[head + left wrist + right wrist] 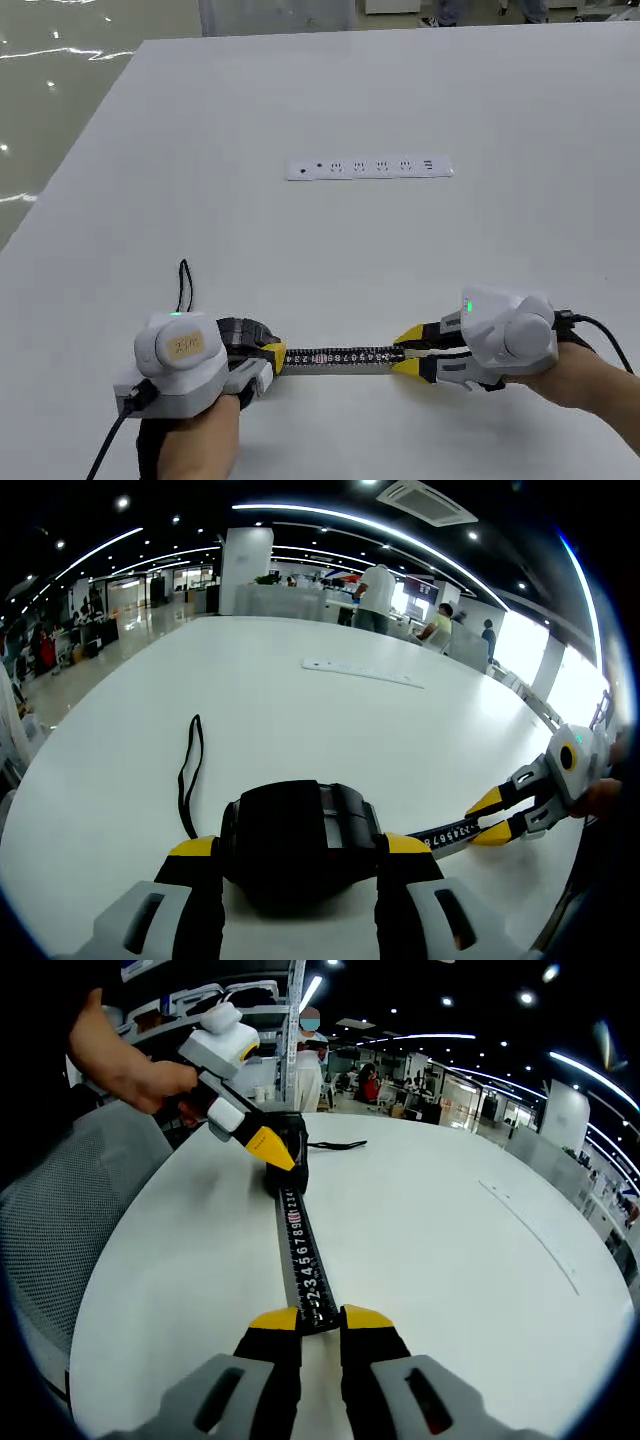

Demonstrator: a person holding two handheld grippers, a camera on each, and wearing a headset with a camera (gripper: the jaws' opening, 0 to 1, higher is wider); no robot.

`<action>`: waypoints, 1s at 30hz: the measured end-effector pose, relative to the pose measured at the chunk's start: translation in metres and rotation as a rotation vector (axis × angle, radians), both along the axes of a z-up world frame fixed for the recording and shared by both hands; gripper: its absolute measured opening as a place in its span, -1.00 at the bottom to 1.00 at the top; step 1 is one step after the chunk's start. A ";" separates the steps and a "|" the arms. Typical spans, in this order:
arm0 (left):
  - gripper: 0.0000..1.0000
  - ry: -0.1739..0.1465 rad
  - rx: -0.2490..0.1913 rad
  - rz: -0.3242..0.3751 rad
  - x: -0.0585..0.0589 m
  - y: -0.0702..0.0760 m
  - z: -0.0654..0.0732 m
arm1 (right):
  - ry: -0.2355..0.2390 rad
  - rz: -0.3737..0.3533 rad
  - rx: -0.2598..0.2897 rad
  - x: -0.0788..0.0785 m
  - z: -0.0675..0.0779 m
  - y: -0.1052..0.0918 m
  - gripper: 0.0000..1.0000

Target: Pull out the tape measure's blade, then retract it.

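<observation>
Hidden and unreadable bits
Head view: tape measure case (242, 334) half covered by the left gripper (258, 350); blade (340, 356) tip lost between the right gripper's (408, 351) 2 jaws. Left hand (198, 442) cut by the bottom edge. Power strip (370, 168) markings too small to read. Left gripper view: far people (378, 590) blurred.

Brightly and evenly lit from above by ceiling strips (330, 514) and spots. Near-white on the bench (400, 100), with only faint soft shadows close under the right tongs (407, 351). Streaked with glare on the glossy floor (50, 50); blown out at the windows (522, 645). Sharp at centre, enough to read the numbers on the tape (305, 1270). Strongly bent and darkened toward the edges in both gripper views.
</observation>
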State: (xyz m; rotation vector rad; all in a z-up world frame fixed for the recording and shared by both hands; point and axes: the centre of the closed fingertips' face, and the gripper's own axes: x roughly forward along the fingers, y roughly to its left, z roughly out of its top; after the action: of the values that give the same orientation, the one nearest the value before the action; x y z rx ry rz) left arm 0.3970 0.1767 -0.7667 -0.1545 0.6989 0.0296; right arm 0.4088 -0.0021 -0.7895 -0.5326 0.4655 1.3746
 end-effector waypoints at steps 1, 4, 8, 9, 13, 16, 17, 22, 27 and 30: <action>0.15 0.000 0.001 -0.001 0.000 0.000 0.000 | 0.000 0.003 -0.001 0.000 0.000 0.002 -0.75; 0.15 0.001 0.001 -0.002 0.000 0.000 0.000 | 0.000 0.007 0.002 -0.001 0.001 0.008 -0.75; 0.15 0.002 -0.005 0.000 0.000 0.000 0.000 | -0.001 0.020 0.004 -0.001 0.001 0.018 -0.75; 0.15 0.002 -0.005 0.000 0.000 0.000 0.000 | -0.002 0.022 0.004 -0.001 0.001 0.020 -0.75; 0.16 0.001 -0.007 0.001 0.000 0.000 0.000 | -0.003 0.030 0.005 -0.001 0.002 0.028 -0.75; 0.16 0.000 -0.010 0.004 0.000 0.000 0.000 | -0.006 0.035 0.005 -0.001 0.001 0.033 -0.75; 0.16 0.000 -0.009 0.004 -0.001 0.000 0.000 | -0.005 0.037 0.007 -0.002 0.001 0.036 -0.75; 0.16 -0.001 -0.010 0.002 -0.001 -0.001 0.000 | -0.001 0.045 0.014 -0.005 0.001 0.048 -0.75; 0.16 0.000 -0.015 0.003 -0.001 -0.001 0.000 | -0.002 0.057 0.018 -0.007 0.001 0.060 -0.75; 0.16 0.000 -0.017 0.004 -0.002 -0.001 0.000 | -0.006 0.060 0.012 -0.007 0.000 0.065 -0.75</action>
State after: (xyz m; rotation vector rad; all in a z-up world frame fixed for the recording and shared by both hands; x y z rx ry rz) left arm 0.3955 0.1754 -0.7667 -0.1719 0.6992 0.0278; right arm 0.4020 0.0632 -0.7898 -0.5448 0.4394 1.4314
